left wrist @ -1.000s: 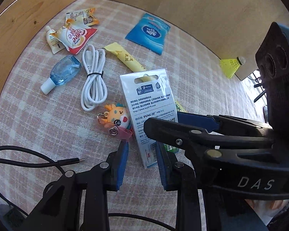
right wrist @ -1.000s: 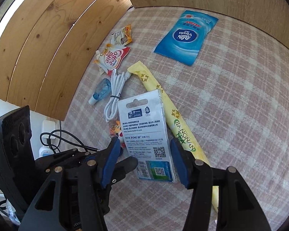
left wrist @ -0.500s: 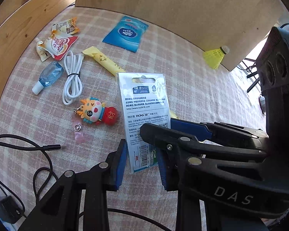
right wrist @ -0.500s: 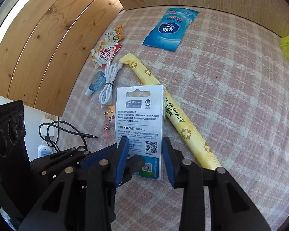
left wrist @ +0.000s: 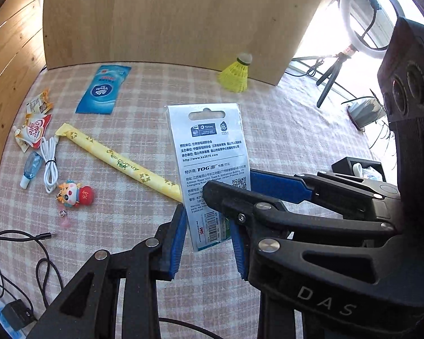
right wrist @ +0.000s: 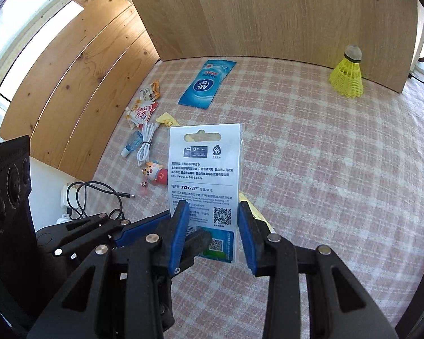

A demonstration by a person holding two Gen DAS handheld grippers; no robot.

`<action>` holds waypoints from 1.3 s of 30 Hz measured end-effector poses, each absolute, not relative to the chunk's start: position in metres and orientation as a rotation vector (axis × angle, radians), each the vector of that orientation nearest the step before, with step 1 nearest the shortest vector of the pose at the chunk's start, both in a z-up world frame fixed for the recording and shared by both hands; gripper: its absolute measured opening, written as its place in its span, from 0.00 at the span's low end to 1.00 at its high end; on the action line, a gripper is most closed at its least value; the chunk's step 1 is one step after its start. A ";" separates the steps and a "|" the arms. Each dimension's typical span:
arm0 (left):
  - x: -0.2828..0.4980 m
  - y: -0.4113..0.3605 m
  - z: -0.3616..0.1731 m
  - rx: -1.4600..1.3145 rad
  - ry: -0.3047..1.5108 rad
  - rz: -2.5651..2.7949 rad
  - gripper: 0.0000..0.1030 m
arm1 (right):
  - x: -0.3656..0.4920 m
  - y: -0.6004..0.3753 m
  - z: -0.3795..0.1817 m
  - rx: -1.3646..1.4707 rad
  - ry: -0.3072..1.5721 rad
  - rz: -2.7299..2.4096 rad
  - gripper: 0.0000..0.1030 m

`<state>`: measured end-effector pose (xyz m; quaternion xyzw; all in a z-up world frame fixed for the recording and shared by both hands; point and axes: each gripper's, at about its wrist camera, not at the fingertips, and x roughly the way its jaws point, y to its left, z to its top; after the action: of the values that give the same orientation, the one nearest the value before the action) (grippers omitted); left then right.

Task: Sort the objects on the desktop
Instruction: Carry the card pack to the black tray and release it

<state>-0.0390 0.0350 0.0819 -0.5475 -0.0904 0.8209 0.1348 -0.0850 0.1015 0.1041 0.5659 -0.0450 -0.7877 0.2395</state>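
Both grippers meet at one white printed card package [left wrist: 212, 166], which stands upright above the checked tablecloth [right wrist: 339, 169]. The right gripper [right wrist: 213, 236] has its blue pads [right wrist: 178, 234] drawn in against the card's lower side edges, gripping it. The left gripper [left wrist: 207, 240] brackets the card's bottom edge with its blue pads [left wrist: 176, 243] set slightly wider than the card; contact cannot be confirmed. Taking the card as reference: a long yellow sleeve [left wrist: 118, 163] lies on the cloth behind it, running away to the card's left. Further left lies a cartoon keychain figure [left wrist: 75, 193], with a coiled white cable [left wrist: 49, 163] and a small blue bottle [left wrist: 31, 168] just beyond it. A black cable end [left wrist: 46, 236] lies near the cloth edge, left of the card. Past the white cable are a red-and-white creamer sachet [left wrist: 34, 130] and a smaller orange sachet [left wrist: 39, 103]. Behind the card, to the left, lies a blue tissue pack [left wrist: 103, 90]. Furthest, behind the card to the right, a yellow shuttlecock [right wrist: 347, 76] stands against the wooden back panel [right wrist: 268, 14].
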 end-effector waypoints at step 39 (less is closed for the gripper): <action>-0.013 0.401 0.129 -1.305 0.232 1.805 0.33 | 0.082 0.495 0.155 1.614 -0.919 -2.917 0.49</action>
<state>-0.0127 0.4007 0.1290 -0.5244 0.0934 0.7253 0.4362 0.0825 0.4951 0.1553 0.4608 -0.2625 -0.8330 -0.1577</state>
